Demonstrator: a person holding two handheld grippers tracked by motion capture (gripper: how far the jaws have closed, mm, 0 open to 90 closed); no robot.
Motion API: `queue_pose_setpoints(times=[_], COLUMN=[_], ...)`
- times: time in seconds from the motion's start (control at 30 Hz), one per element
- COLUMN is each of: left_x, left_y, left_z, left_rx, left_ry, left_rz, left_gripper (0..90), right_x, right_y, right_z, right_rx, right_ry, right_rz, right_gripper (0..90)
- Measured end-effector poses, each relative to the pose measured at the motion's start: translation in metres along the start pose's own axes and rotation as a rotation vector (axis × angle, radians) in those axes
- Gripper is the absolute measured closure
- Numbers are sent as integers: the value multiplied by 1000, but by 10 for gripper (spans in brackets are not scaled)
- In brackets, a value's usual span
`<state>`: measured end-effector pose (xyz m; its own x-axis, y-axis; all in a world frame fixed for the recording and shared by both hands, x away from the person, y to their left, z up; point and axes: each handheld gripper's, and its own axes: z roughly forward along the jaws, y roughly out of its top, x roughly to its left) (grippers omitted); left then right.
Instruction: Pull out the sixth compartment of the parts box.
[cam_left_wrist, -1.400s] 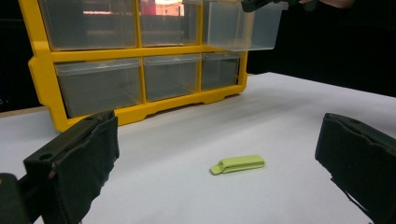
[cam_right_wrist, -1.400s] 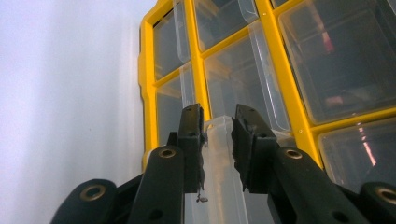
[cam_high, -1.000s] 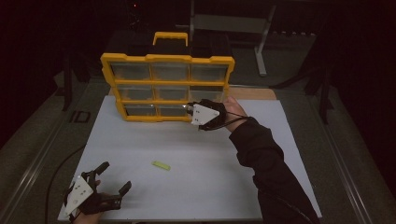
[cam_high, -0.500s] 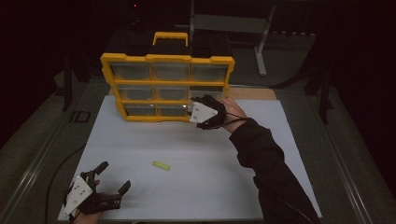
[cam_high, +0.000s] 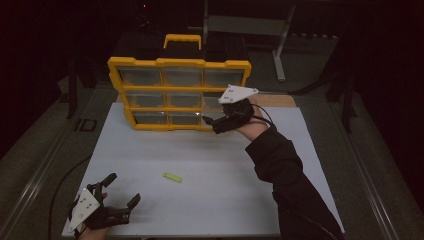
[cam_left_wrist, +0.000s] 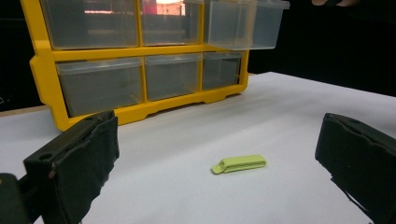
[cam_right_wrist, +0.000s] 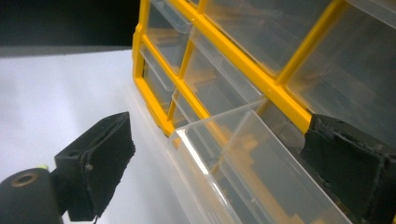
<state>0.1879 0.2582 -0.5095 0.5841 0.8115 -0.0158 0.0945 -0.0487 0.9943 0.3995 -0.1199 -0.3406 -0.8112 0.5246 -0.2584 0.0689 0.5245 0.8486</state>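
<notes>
Pulled part-way out of organizer (cam_high: 150, 65): clear drawer (cam_right_wrist: 243, 154), middle row, right column, between right gripper's (cam_high: 220, 121) spread jaws, not clamped; green clip (cam_high: 172, 177) flat on white mat (cam_high: 210, 200), long axis crosswise, just ahead of left gripper (cam_high: 122, 197), jaws wide, empty; left nearer.

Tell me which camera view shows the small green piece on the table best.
The left gripper view: the green piece lies close and sharp on the white table, between the open jaws of the left gripper. The high view shows it as a small sliver. The right gripper view catches only a faint green speck, if that.
</notes>
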Motion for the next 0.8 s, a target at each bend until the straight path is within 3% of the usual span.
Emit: queue_pose_setpoints(times=[0.27,0.8], left_x=[0,-1], left_y=[0,-1], left_z=[0,1], left_rx=[3,9], left_ry=[-1,-1], left_rz=[3,5], left_gripper=[3,3], right_x=[-3,4], right_y=[-7,-35], right_z=[-12,-48], right_rx=[-28,-102], right_ry=[-15,-16], right_rz=[52,42], right_gripper=[85,91])
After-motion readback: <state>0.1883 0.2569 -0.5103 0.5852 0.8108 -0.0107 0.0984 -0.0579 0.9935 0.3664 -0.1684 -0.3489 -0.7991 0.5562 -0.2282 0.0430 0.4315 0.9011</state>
